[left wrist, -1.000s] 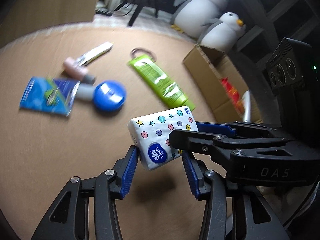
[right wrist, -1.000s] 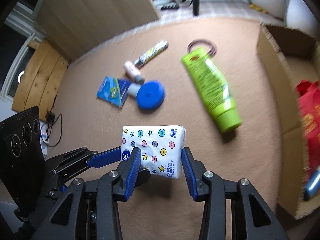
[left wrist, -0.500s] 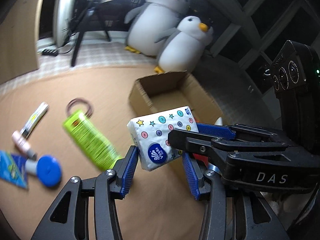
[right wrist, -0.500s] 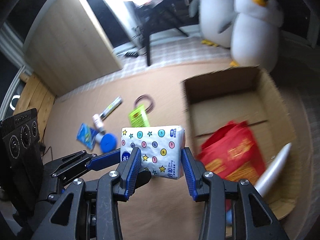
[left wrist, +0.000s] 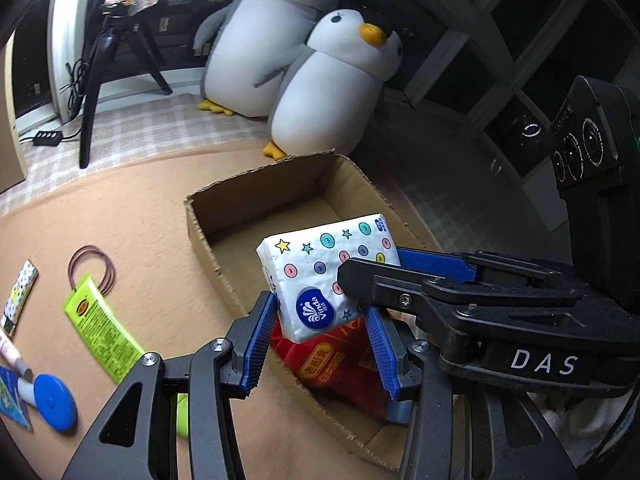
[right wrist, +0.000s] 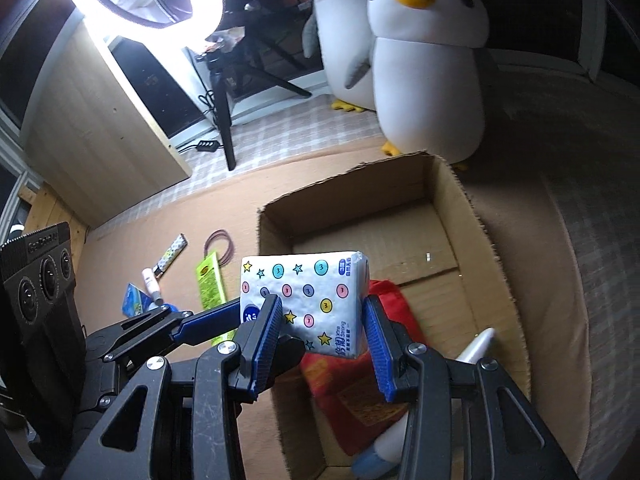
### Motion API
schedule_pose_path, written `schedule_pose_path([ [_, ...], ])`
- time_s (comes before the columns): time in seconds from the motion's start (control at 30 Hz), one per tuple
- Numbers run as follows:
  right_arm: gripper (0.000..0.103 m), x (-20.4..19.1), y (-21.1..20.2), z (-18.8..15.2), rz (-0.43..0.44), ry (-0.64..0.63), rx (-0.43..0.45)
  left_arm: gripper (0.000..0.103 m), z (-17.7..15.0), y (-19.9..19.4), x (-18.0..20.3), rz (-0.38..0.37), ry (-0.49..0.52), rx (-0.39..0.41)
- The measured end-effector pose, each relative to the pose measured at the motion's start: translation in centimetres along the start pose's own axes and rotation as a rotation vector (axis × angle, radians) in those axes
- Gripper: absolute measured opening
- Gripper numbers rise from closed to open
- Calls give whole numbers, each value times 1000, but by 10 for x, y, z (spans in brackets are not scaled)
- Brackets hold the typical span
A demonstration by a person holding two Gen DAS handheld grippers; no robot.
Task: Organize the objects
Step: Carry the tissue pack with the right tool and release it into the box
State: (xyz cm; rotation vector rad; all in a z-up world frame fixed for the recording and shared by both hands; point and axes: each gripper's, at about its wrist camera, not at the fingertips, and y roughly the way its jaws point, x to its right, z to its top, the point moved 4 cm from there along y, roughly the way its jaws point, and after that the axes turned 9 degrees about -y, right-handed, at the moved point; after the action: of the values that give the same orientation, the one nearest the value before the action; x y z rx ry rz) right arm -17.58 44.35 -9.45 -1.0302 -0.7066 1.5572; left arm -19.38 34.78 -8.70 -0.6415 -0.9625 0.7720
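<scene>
Both grippers, left (left wrist: 320, 344) and right (right wrist: 320, 336), carried one tissue pack (right wrist: 304, 300) over the cardboard box (right wrist: 492, 248), jointly clamping it; two plush penguins (left wrist: 332, 84) behind.

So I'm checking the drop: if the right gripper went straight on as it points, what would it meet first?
Probably the red packet in the cardboard box, under the tissue pack that the right gripper holds; depth is unclear.
</scene>
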Motion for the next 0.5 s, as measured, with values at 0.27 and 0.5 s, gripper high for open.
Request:
schedule_pose_path([
  [0.27,48,9,-6,-3,-24,27,14,63,-3,-12,-7,24,16,17],
  [0.5,48,-8,-12,-14,2,44,27,63,-14,-49,-32,28,-14,43],
])
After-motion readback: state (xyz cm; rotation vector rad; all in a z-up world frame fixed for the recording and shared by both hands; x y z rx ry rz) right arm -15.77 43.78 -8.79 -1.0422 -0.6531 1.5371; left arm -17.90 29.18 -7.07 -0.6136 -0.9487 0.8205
